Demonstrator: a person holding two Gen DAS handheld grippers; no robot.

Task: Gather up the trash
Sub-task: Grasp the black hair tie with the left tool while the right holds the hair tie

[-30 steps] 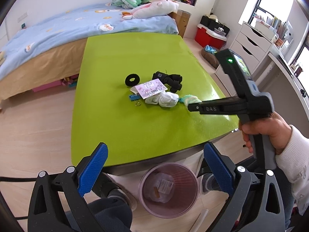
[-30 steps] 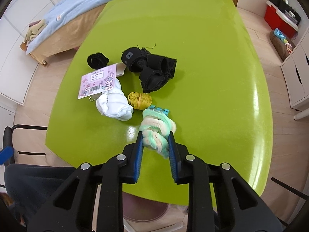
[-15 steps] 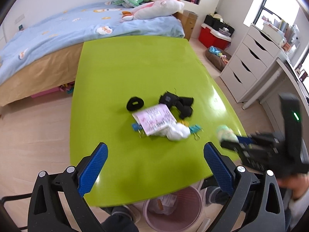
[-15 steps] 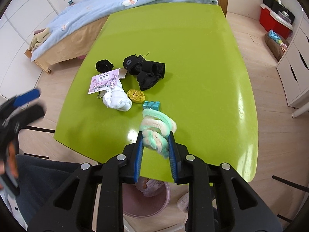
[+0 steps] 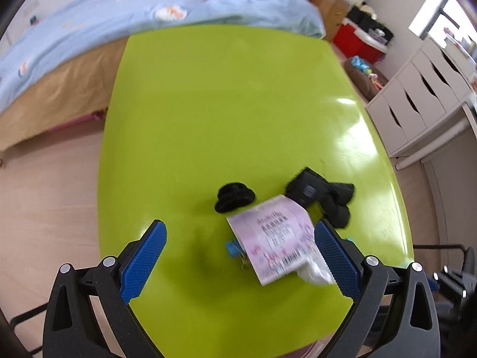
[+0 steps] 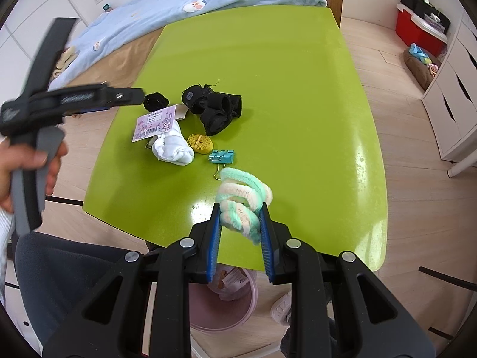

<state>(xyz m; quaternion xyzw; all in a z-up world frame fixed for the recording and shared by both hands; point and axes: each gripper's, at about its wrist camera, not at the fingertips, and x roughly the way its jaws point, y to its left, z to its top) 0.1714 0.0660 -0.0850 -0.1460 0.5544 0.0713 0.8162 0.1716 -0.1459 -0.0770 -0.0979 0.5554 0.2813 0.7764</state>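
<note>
My right gripper (image 6: 241, 226) is shut on a bundle of green and cream fuzzy hair ties (image 6: 242, 198), held above the near edge of the green table (image 6: 298, 95). Under it stands a pink bin (image 6: 229, 304) with some trash inside. My left gripper (image 5: 238, 256) is open and empty, low over a pink printed card (image 5: 274, 238) that lies on a white sock (image 5: 313, 271). The card (image 6: 153, 120) and sock (image 6: 173, 147) also show in the right wrist view, where the left gripper (image 6: 131, 95) hovers above them.
On the table lie a black hair tie (image 5: 234, 197), black socks (image 5: 325, 200), a yellow tape roll (image 6: 200, 142) and a teal binder clip (image 6: 221, 156). A bed (image 5: 119, 29) stands behind the table. White drawers (image 5: 426, 98) and a red box (image 6: 417, 26) stand to the right.
My left gripper has moved forward from the bin and table edge, out over the table to the card. My right gripper has lifted and drawn back toward the near edge with the hair ties.
</note>
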